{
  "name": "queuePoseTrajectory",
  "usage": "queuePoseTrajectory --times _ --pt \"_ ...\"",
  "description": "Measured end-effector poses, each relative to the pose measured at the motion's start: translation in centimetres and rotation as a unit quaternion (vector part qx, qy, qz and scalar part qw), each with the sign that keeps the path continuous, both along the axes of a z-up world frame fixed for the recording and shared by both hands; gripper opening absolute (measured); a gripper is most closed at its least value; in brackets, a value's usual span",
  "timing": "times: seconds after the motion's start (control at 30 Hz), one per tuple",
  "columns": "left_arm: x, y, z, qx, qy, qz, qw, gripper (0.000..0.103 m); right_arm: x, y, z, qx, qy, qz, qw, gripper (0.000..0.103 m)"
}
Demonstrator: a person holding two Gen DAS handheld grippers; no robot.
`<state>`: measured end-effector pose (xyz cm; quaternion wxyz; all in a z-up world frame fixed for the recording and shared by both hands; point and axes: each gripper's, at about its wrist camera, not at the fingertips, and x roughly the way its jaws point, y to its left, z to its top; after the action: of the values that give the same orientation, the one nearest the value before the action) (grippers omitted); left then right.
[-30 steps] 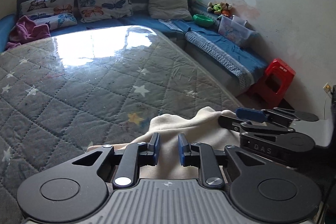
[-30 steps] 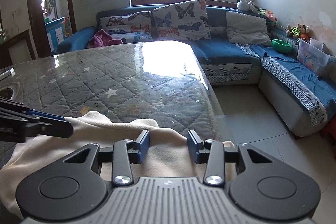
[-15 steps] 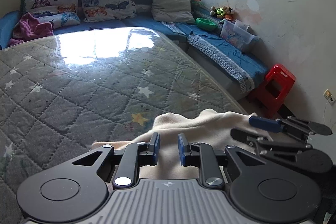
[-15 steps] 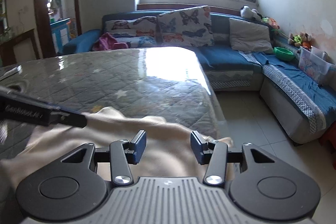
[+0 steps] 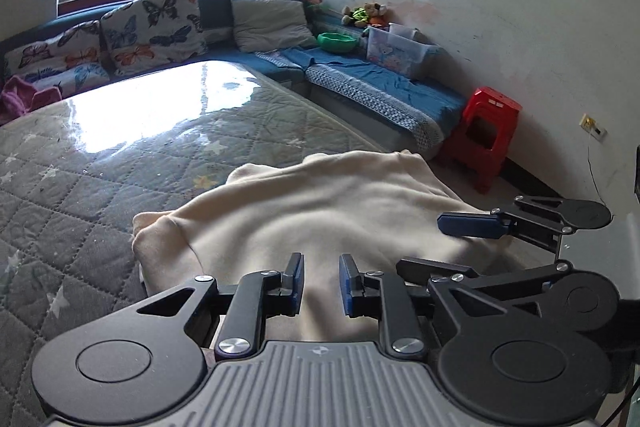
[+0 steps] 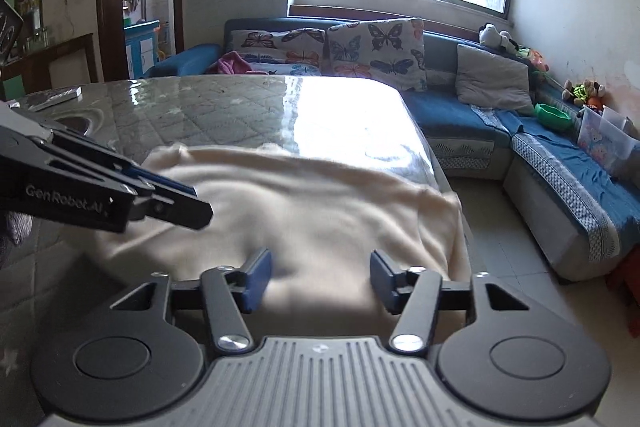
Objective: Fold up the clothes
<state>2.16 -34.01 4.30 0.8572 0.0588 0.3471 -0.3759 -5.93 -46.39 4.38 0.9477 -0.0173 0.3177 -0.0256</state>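
Observation:
A cream garment (image 5: 320, 203) lies spread on the near right corner of the quilted grey table (image 5: 100, 163), its edge hanging over the side. It also shows in the right wrist view (image 6: 320, 203). My left gripper (image 5: 320, 285) hovers over the garment's near part, jaws a little apart, holding nothing. My right gripper (image 6: 320, 277) is wide open above the garment's near edge. The right gripper also shows in the left wrist view (image 5: 472, 243), at the right over the cloth. The left gripper also shows in the right wrist view (image 6: 192, 207), at the left.
A blue corner sofa (image 6: 460, 111) with butterfly cushions (image 6: 376, 47) runs behind and to the right of the table. A red stool (image 5: 486, 135) stands on the floor by the wall. A pink cloth (image 6: 232, 65) lies on the sofa.
Both grippers have risen and pulled back from the garment. The right jaws have opened wider. The garment now lies spread out flatter over the table corner.

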Motion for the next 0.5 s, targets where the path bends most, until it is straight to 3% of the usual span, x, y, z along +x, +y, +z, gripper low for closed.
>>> queuePoseTrajectory --times 0.27,0.43,0.5 --pt "-2.3 0.3 -1.0 0.009 -0.010 -0.014 0.9998 0.021 -2.5 -0.1 0.8 0.006 -0.007 -0.002 1.000 0.057" --pt "-2.5 0.5 -1.1 0.007 -0.010 -0.013 0.9998 0.021 -2.9 -1.7 1.3 0.038 -0.024 -0.036 0.998 0.059" --pt "-2.6 0.7 -1.2 0.006 -0.010 -0.014 0.9998 0.021 -3.1 -2.6 0.3 0.059 -0.009 -0.047 0.997 0.059"
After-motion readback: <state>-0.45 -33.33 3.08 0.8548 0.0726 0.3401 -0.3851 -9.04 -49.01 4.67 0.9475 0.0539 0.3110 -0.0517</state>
